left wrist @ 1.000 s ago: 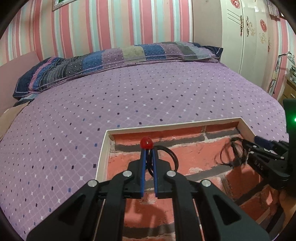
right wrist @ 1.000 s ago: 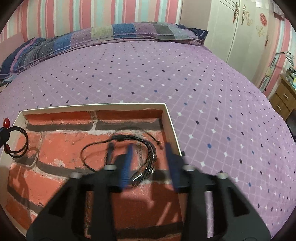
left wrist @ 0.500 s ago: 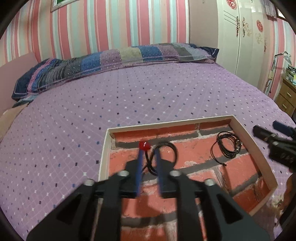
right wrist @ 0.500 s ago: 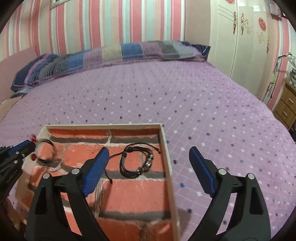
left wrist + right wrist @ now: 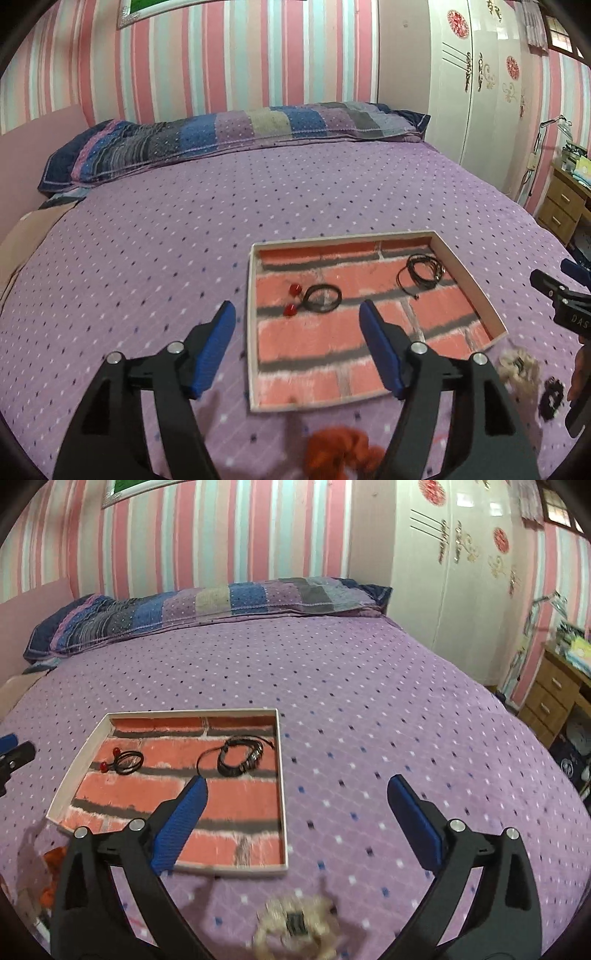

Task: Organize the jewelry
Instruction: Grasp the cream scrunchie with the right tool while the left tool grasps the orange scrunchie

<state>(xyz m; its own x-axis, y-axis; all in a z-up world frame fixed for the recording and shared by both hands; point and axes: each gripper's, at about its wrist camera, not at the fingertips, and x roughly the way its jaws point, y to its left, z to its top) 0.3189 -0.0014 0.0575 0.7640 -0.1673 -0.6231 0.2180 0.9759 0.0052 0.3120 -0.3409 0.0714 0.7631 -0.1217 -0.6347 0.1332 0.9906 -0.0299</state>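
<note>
1. My left gripper (image 5: 297, 345) hangs over the purple bedspread (image 5: 155, 266) at the near left corner of the shallow tray (image 5: 252, 332); its jaws have just been spreading and stand apart with nothing between the blue pads.
2. My right gripper (image 5: 295, 806) is spread wide as well, having just been opening, and it is empty too; its left pad hangs over the tray's near edge and its right pad over bare bedspread.
3. The tray, white-rimmed with a brick-pattern floor, lies flat on the bed.
4. Inside it, toward the left wall, rests a black cord loop (image 5: 324, 294) with two red beads (image 5: 294, 289) just beside it.
5. Toward the tray's far right corner lies a black corded bracelet (image 5: 240, 758), well apart from the first piece.
6. On the bedspread outside the tray's near edge sit three blurred things: an orange-red clump (image 5: 338, 452), a pale fluffy piece with a dark centre (image 5: 295, 923), and a small dark piece (image 5: 551, 397); they may be hair ties or more jewelry, I cannot tell.
</note>
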